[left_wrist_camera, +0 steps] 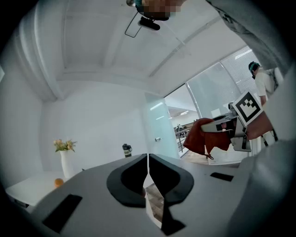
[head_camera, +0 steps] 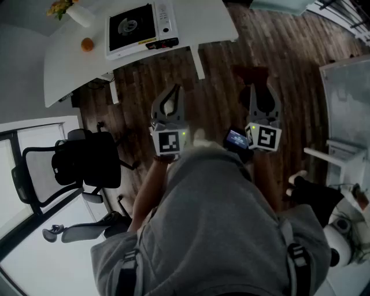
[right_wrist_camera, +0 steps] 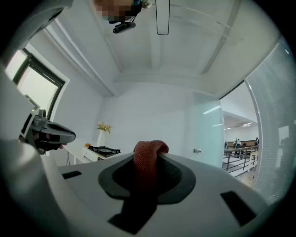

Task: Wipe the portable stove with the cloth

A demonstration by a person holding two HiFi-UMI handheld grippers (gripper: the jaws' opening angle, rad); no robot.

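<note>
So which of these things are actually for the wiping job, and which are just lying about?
For the job: portable stove, red cloth pinched in the right gripper.
Just lying about: orange, flower vase, office chair.

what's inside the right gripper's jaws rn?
A fold of the red cloth, pinched by the right gripper. The cloth covers the inner jaw faces, so they can't be seen; the left gripper view shows the rest hanging below.

An office: a black swivel chair (head_camera: 87, 163) stands near a white bench (head_camera: 63, 58) on wood-plank floor (head_camera: 219, 81), with frosted glass partition walls (left_wrist_camera: 212, 92) beyond.
</note>
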